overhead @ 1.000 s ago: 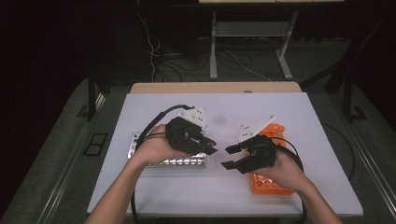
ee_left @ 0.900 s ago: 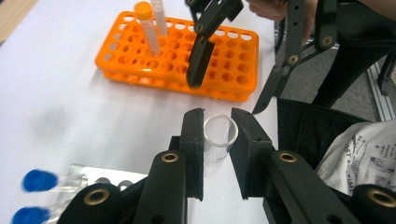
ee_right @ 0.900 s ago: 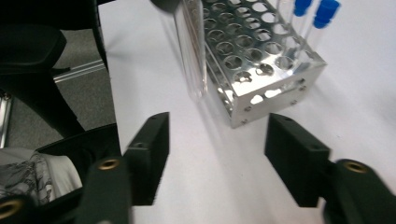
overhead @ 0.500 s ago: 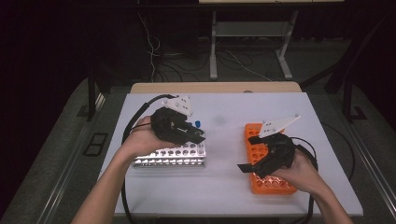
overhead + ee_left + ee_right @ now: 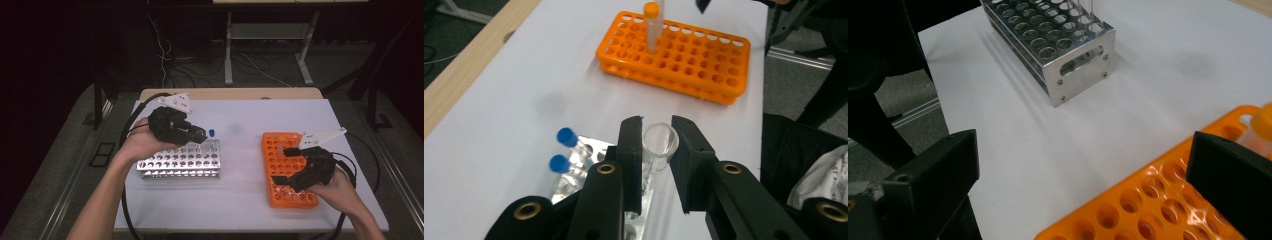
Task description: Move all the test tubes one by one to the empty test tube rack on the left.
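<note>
The right gripper sits at the near right of the counter, over the near end of the orange rack; its fingers have just been opening and now stand wide apart with nothing between them; in the right gripper view they frame bare counter and the rack's empty holes. To the left, the steel rack stands on the counter, well apart from the orange rack; the left gripper hovers above its far edge. In the left gripper view its fingers are clamped on a clear open-topped tube, which stands upright between them over the steel rack; two blue-capped tubes sit in the rack just to the left of it. Farther off, an orange-capped tube stands upright in a far hole of the orange rack.
</note>
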Demonstrator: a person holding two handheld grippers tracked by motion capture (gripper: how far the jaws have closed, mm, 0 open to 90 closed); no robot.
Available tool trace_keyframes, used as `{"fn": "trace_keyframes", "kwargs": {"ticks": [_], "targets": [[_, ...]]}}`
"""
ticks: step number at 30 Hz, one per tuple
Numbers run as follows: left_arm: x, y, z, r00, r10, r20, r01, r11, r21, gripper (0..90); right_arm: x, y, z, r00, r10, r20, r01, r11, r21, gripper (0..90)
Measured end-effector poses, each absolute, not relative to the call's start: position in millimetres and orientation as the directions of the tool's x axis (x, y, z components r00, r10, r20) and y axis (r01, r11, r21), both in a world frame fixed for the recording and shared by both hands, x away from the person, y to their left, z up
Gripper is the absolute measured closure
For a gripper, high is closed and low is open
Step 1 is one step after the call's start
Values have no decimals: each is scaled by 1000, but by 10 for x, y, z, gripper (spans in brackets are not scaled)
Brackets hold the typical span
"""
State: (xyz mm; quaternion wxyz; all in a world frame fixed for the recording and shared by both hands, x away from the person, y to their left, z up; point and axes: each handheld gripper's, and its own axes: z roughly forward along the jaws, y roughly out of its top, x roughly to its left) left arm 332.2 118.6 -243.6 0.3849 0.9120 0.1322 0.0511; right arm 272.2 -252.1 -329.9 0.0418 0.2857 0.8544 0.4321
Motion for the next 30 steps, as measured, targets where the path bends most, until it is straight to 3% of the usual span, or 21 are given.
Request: {"fn": "trace_keyframes", "kwargs": {"ticks": [18, 30], "targets": [[3598, 1463, -2478, 922, 386, 4, 265, -641, 720, 746, 2598, -2891, -3470, -782, 591, 197, 505, 416, 756, 2], [3794, 1492, -2670, 912, 409, 4, 290, -654, 699, 746, 2582, -2938, -3528, -779, 596, 196, 508, 417, 754, 2]]}}
